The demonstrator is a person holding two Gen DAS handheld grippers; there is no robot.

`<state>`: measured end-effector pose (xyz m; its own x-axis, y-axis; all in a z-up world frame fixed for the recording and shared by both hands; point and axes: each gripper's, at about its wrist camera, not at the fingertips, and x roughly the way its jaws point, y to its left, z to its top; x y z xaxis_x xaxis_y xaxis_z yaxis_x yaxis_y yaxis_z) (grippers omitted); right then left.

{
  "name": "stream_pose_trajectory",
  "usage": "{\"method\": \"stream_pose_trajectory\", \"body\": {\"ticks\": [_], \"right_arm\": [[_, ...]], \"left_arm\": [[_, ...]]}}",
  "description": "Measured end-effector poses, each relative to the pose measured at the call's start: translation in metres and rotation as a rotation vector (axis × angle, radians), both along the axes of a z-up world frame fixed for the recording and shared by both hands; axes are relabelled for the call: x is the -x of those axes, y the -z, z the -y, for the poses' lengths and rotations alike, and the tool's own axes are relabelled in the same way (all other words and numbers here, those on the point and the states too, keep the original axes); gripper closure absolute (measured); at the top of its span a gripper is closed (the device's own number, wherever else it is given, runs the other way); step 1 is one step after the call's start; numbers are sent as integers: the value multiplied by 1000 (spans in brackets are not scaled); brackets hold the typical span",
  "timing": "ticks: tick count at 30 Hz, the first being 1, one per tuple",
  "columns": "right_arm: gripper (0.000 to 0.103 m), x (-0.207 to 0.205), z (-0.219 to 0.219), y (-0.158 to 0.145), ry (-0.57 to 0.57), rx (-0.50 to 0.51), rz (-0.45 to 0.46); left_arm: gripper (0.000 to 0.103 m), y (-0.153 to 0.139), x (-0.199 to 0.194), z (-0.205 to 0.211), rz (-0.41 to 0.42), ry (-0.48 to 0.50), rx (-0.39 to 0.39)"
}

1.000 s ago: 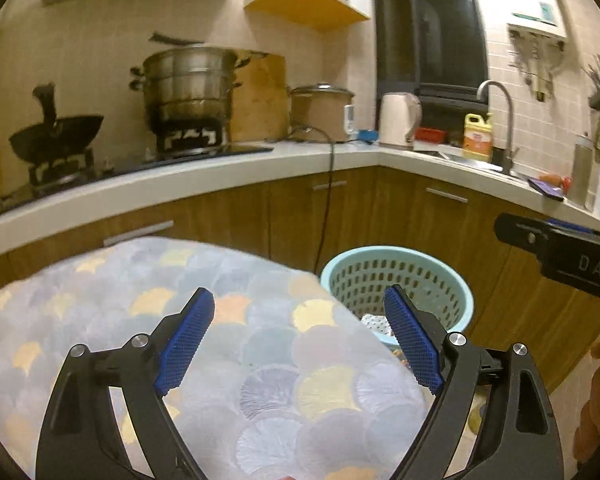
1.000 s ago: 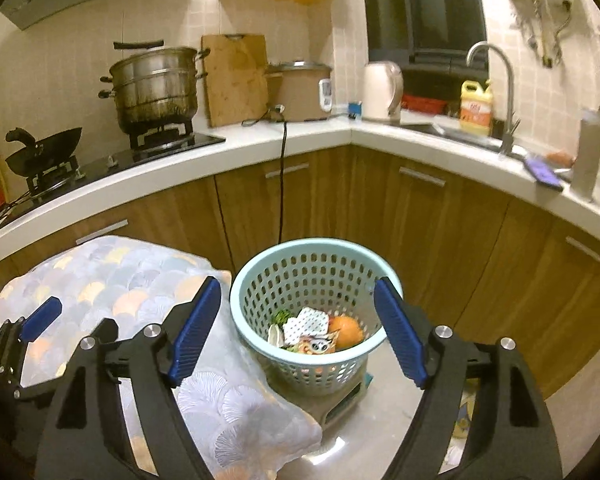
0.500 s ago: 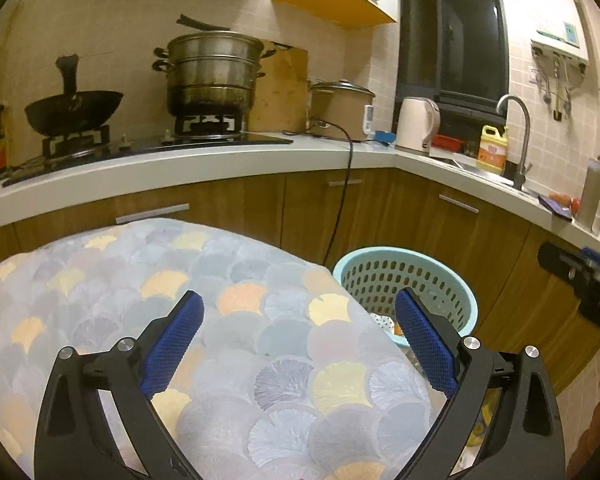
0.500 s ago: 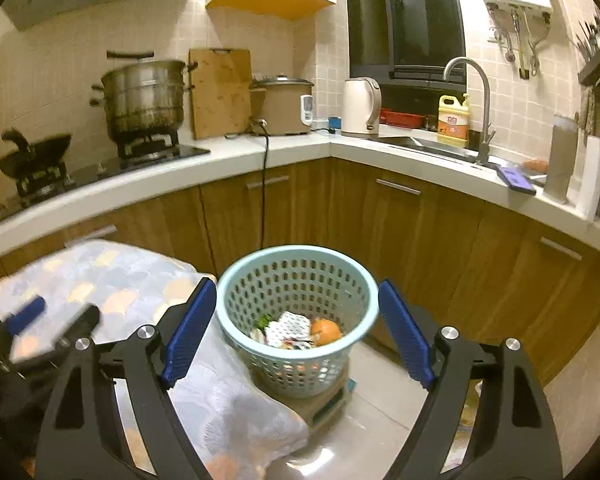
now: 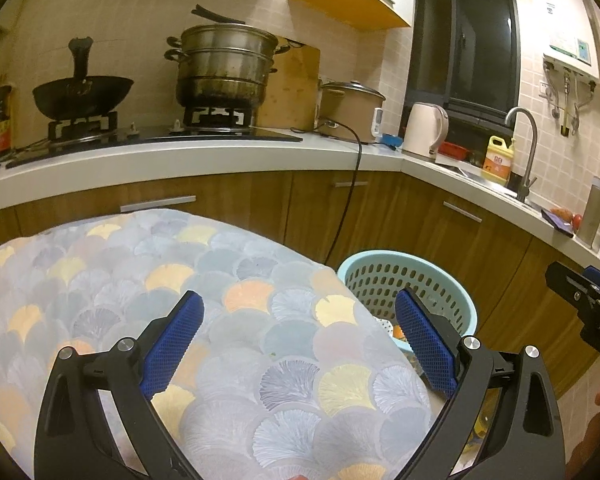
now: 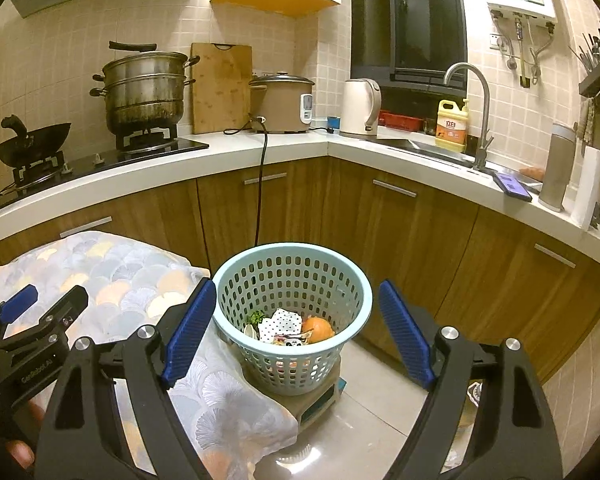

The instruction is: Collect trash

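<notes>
Black right gripper (image 6: 296, 322), blue ribbed jaws, silver screws

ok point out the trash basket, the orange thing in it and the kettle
trash basket (image 6: 340, 258): right wrist view, on the far rim
orange thing (image 6: 318, 329): right wrist view, on its rounded top, inside the basket
kettle (image 6: 358, 106): right wrist view, on the cream body

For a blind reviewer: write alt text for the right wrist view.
The open right gripper frames a pale blue slotted basket on the kitchen floor, holding an orange, spotted paper and other scraps. The cloth-covered table and the empty left gripper sit left; wooden cabinets curve behind.
</notes>
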<state>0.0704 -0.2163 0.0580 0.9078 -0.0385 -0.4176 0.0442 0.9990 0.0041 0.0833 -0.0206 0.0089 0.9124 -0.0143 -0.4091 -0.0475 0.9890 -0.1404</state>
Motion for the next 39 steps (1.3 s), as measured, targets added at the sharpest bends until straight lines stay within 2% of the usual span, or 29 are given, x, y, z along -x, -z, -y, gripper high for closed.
{"method": "stream_pose_trajectory", "body": {"ticks": [39], "right_arm": [[24,-4,4,1,-8,-26,-15]], "left_arm": [[8,2,-1,5,-9,19,-18]]}}
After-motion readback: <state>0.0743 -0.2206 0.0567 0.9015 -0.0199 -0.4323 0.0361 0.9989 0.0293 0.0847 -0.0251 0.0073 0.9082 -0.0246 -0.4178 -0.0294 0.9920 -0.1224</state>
